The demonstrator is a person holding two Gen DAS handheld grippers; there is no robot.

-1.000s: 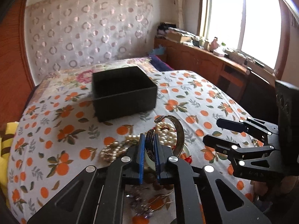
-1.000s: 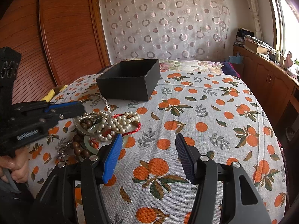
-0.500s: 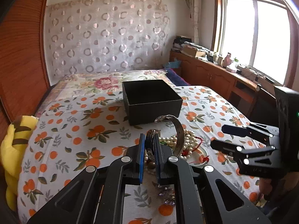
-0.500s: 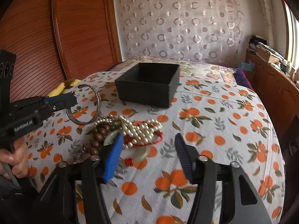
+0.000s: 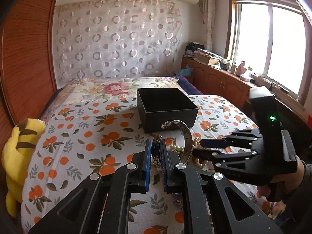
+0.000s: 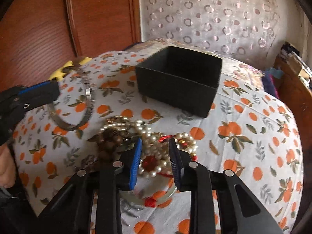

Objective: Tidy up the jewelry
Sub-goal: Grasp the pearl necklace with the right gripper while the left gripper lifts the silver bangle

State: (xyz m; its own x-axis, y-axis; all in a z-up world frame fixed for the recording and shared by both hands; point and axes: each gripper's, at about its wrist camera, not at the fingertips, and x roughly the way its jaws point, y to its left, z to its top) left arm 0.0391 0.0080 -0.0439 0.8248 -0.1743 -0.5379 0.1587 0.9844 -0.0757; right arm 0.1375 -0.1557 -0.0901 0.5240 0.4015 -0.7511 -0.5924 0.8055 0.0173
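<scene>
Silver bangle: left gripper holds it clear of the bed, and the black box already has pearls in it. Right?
One part is off. The left gripper does hold the silver bangle clear of the bed, but the black box looks empty in the right wrist view; the pearls lie in the pile on the bedsheet.

right hand-held gripper over pearls, closing

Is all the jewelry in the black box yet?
Not yet. The black box looks empty. The left gripper has the silver bangle pinched and lifted off the bed. The right gripper is closing around the pearl necklace. The brown beads wait in the pile.
</scene>
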